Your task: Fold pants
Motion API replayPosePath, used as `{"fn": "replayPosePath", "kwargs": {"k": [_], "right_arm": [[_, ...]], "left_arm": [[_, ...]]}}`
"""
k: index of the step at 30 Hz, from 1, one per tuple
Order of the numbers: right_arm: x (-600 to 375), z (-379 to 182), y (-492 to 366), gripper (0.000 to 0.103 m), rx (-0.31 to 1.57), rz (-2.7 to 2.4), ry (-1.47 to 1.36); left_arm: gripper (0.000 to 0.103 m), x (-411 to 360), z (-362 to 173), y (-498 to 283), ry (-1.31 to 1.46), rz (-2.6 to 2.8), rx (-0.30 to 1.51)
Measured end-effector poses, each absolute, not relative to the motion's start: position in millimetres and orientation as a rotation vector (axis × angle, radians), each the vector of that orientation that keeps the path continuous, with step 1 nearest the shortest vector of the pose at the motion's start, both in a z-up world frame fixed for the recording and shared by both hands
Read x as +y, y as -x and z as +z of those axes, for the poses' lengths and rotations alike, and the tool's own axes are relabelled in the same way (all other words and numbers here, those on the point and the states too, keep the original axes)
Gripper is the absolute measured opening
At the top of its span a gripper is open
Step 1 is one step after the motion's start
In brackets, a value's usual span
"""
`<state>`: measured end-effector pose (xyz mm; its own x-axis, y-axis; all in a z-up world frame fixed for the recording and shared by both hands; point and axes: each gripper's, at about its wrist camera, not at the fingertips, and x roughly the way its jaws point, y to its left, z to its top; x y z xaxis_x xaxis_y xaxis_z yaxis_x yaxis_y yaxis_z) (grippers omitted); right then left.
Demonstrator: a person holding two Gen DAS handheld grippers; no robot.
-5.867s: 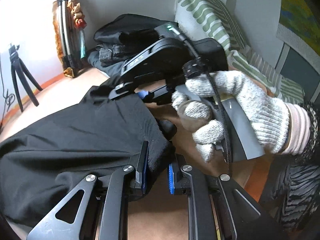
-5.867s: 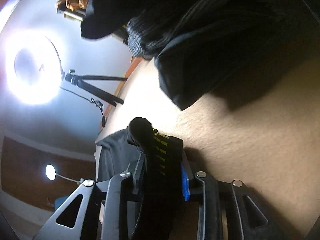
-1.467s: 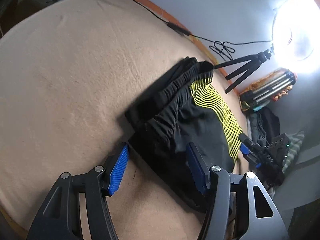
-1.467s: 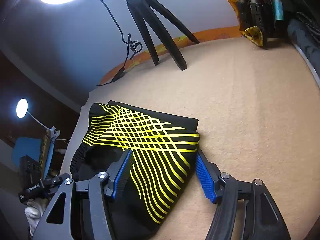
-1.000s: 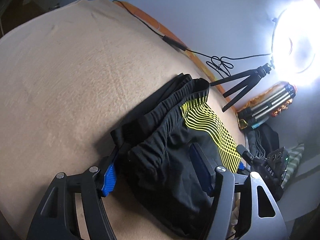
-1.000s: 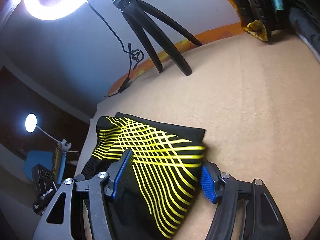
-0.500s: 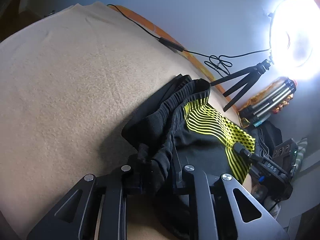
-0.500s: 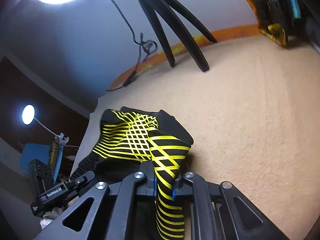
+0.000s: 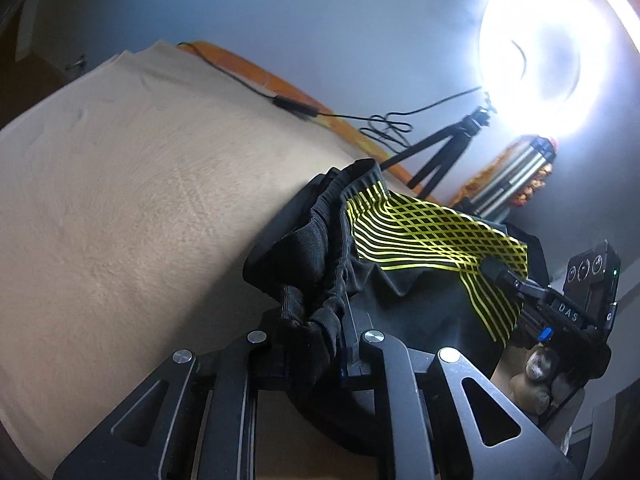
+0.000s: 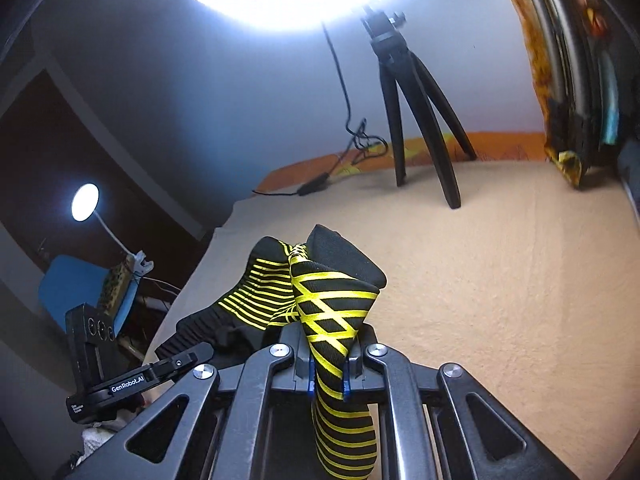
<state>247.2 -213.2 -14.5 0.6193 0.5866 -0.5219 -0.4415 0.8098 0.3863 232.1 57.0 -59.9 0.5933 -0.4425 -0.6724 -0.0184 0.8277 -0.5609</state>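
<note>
Clearly the pants [image 9: 400, 264] are soft and light, sagging over the beige bed [image 9: 140, 200] between two pinches, so they want holding at edges: the left gripper [image 9: 316, 344] is clamped on the bunched black waistband, the right gripper [image 10: 328, 364] on a yellow-striped fold. Only the left view shows the cloth slung between both grips; the right shows just its own pinch, lifted off the bed.
</note>
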Motion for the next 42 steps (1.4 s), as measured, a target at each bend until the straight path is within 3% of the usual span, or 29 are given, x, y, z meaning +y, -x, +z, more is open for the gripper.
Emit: {"fn": "replayPosePath", "kwargs": {"k": [16,31,42], "right_arm": [[-287.7,84.1,-191.9,0.006,0.551,0.537,-0.124],[-421.0,183.0,-204.7,0.006,0.484,0.498,-0.076],[-522.9,177.1,-271.2,0.006,0.538,0.449,-0.087]], "left_arm": [[0.013,-46.0,4.4,-210.8,0.454,-0.434,0.817],[0.013,-192.8,48.5,-239.4,0.528,-0.603,0.704],[0.013,-297.7,40.2,-276.3,0.495,-0.629,0.711]]}}
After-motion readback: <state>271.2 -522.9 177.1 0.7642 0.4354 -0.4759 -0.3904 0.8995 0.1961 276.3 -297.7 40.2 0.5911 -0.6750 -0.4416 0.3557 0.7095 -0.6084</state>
